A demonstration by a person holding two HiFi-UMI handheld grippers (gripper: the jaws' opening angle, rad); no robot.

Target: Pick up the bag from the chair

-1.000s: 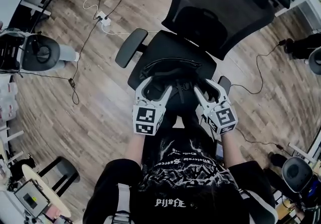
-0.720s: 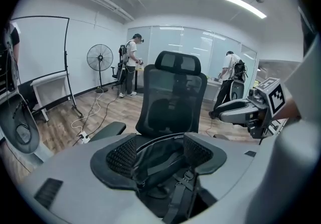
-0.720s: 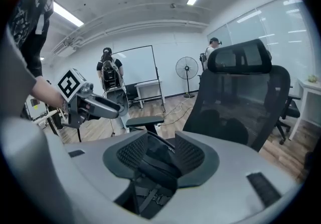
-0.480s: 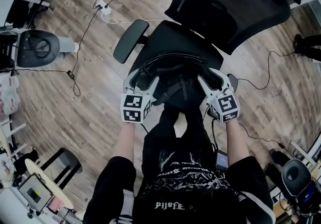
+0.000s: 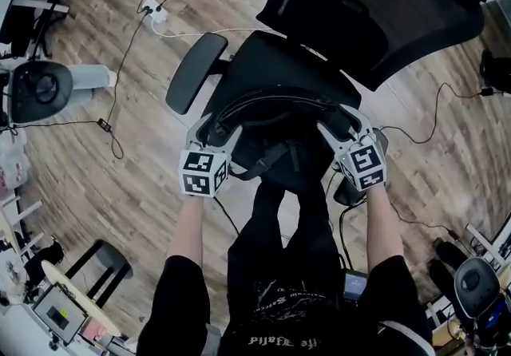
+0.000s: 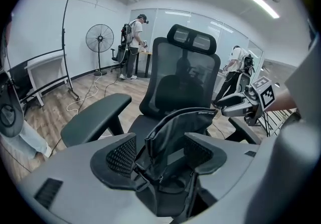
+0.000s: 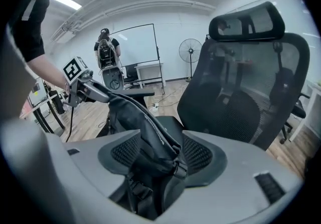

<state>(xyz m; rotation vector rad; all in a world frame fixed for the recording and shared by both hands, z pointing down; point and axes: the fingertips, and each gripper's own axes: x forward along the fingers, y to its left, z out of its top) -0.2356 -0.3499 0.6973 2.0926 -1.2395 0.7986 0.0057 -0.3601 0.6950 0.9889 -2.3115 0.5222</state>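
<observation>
A black bag point(image 5: 275, 119) lies along the front of the black office chair's seat point(image 5: 271, 67), its top edge stretched in an arc between my two grippers. My left gripper point(image 5: 214, 131) is at the bag's left end. In the left gripper view its jaws point(image 6: 159, 152) are closed on a fold of the bag point(image 6: 170, 132). My right gripper point(image 5: 342, 124) is at the right end. Its jaws point(image 7: 160, 152) have just been opening, and the bag point(image 7: 145, 132) with its strap buckle sits loosely between the pads. Each gripper also shows in the other's view: the right gripper point(image 6: 241, 107) and the left gripper point(image 7: 83, 90).
The chair's left armrest point(image 5: 196, 71) sticks out beside my left gripper, and the mesh backrest point(image 5: 375, 11) rises behind the seat. Cables point(image 5: 120, 43) and a power strip point(image 5: 152, 9) lie on the wooden floor. A fan point(image 5: 40, 91) stands at the left. People point(image 6: 133, 47) work far behind.
Both grippers have sunk toward the seat with the bag between them and drawn a little further apart. The bag's top edge is now more stretched.
</observation>
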